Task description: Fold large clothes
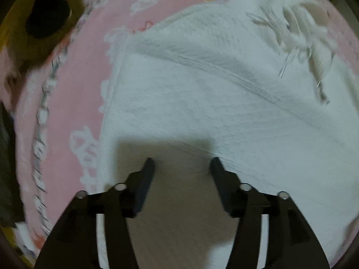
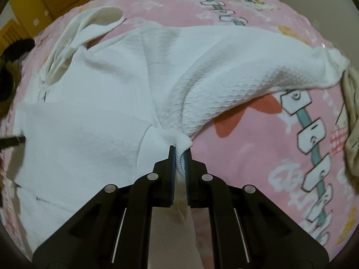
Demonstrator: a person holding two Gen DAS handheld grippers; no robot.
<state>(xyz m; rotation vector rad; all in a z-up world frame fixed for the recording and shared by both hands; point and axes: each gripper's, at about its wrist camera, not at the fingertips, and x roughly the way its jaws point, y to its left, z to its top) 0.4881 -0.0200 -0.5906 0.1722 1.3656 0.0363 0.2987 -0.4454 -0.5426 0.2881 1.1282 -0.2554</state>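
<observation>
Right gripper [image 2: 180, 154] pinches the ribbed cuff [image 2: 179, 142] of the white garment [image 2: 89, 112]; left gripper [image 1: 182, 164] stands wide apart, holding nothing.

Right fingers are nearly closed on the bunched cuff, its sleeve [image 2: 235, 74] running up and right, partly raised above the pink blanket [image 2: 258, 157]. Left fingers hover over the garment's flat white cloth [image 1: 213, 100], their shadow cast on it. The garment lies spread on the printed blanket [image 1: 67, 89]. No containers seen.
</observation>
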